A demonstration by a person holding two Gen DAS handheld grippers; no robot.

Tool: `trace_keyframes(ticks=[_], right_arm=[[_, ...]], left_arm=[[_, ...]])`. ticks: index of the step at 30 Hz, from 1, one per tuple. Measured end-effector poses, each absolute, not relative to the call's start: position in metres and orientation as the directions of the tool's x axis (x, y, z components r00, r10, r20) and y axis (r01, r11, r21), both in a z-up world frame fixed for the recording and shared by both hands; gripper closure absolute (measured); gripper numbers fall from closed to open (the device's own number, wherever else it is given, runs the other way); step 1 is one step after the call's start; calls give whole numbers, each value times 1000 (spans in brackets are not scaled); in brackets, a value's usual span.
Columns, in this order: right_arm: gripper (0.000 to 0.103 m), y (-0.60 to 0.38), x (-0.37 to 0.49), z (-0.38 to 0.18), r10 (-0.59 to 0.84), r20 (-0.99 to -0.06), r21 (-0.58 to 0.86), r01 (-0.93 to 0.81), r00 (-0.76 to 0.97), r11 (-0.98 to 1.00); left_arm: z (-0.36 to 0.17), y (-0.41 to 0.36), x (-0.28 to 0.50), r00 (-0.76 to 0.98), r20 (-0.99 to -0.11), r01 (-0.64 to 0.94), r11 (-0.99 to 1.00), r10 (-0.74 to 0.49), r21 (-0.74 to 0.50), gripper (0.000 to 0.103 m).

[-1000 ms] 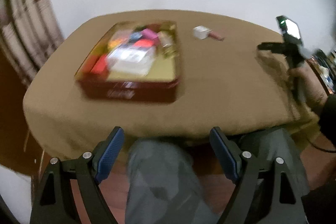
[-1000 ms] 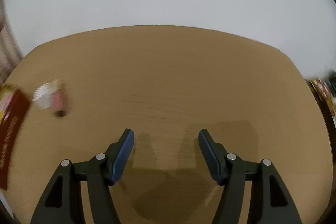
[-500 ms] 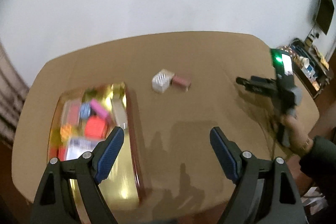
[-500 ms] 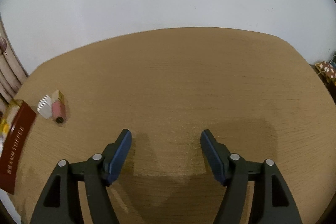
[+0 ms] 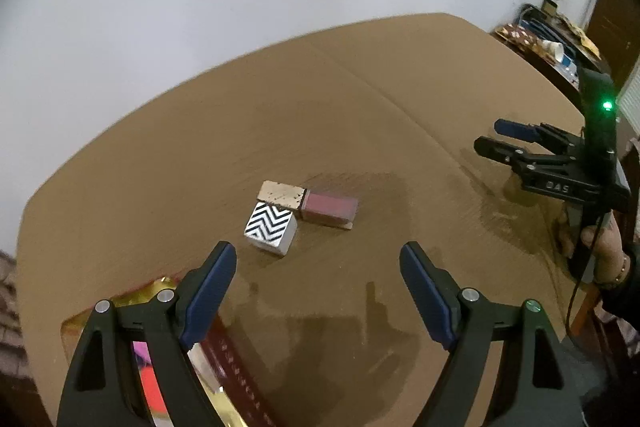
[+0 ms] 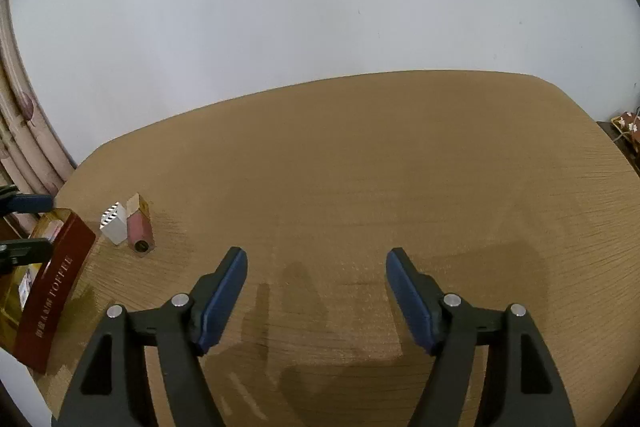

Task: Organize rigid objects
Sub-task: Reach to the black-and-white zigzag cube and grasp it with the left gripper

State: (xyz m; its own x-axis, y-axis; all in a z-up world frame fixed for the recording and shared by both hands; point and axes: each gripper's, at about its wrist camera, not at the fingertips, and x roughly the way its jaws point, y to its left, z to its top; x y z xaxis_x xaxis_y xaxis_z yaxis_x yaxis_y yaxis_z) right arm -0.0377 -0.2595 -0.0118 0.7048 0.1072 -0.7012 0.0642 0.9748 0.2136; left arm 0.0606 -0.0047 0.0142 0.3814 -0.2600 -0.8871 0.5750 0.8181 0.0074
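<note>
Left gripper (image 5: 316, 275), jaws apart and empty, hovered near the small white zigzag-patterned box (image 5: 271, 227) beside the pink-and-gold tube (image 5: 312, 203), apparently lining up a pick needing descent, while the right gripper (image 6: 316, 291) waited agape.

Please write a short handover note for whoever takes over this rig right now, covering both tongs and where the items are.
Left tongs: open, empty, hovering just short of the two loose items.
Right tongs: open, empty, over bare table, away from the items.
Loose items: zigzag-patterned box and pink tube with gold cap, lying side by side and touching, beside the red toffee tin.
Done: several items already lie in the tin, partly hidden behind the left tongs.
Left: the patterned box and the tube probably go into the tin next; the left tongs are nearest.
</note>
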Motion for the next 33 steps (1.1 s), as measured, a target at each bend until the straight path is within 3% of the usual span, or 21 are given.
trace_keyframes(ticks=[13,19,25,26,28,33], right_arm=[[28,-265,-38,-16,123,-691,226,51,713,973],[28,-265,-38,-16,124,-690,227,51,713,973],[28,-265,-38,-17,123,-690,227,52,713,973],[28,-265,-38,-17,123,-690,227,52,713,972],[28,-264,-38,-16,124,-689,228,52,714,972],[28,-265,-38,-15,127,-689,233,52,714,971]], left_arm=[[-21,5,103,265,-941,590,807,-210,-14,23],[-33,6,114,219,-955,594,804,-200,-32,41],[-41,3,118,190,-961,599,799,-199,-46,51],[-42,3,118,188,-962,600,799,-201,-50,65],[-46,1,118,176,-964,601,797,-201,-56,76],[-32,5,98,247,-950,583,812,-192,-13,76]])
